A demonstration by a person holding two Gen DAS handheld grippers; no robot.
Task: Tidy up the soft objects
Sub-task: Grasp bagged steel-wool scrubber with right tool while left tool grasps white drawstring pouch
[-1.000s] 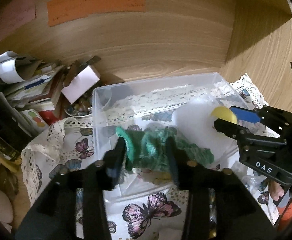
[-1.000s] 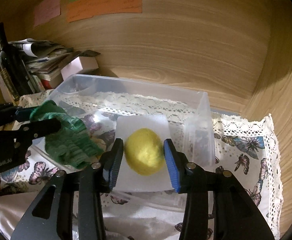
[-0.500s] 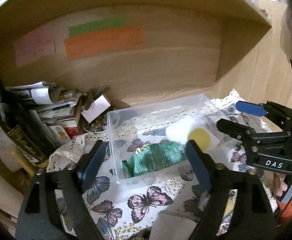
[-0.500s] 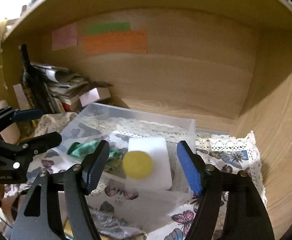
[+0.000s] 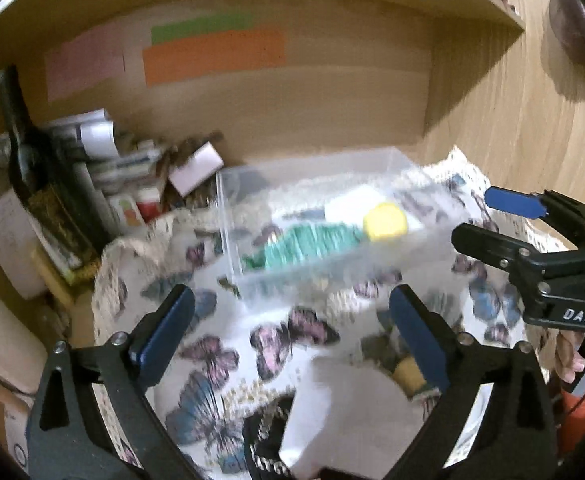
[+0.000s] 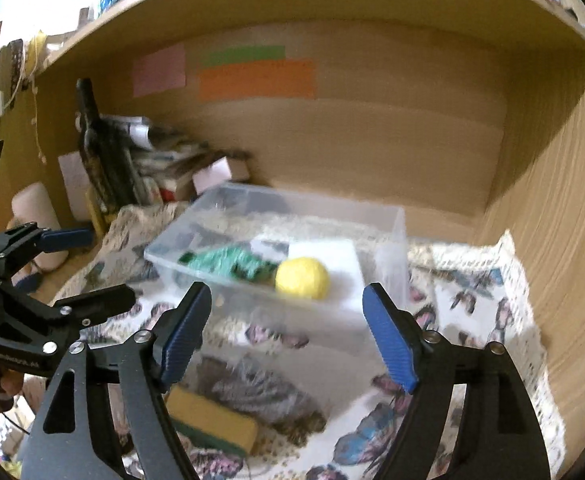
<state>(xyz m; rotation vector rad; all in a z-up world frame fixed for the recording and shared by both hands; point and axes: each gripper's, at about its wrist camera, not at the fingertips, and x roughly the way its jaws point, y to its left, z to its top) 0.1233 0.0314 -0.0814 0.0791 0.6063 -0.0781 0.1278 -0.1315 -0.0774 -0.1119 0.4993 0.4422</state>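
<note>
Both the left gripper (image 5: 292, 316) and right gripper (image 6: 288, 316) have let go and pulled back, jaws now wide apart and empty, leaving the green cloth (image 6: 228, 262) and yellow ball (image 6: 301, 278) inside the clear bin (image 6: 388, 236) at twelve o'clock, so the sponge (image 6: 212, 420) at six o'clock likely comes next.

- A home: a wooden shelf nook (image 6: 372, 152) with a lived-in, cluttered corner
- Butterfly-print lace-edged cloth (image 5: 228, 344) covers the shelf in the lower half of the frame
- Pink, green and orange paper notes (image 6: 258, 78) stuck on the back wall, upper centre
- Stacked papers and books (image 5: 108, 168) beside a dark bottle (image 5: 32, 160) at the left
- Clear plastic storage box (image 6: 388, 240) in the middle
</note>
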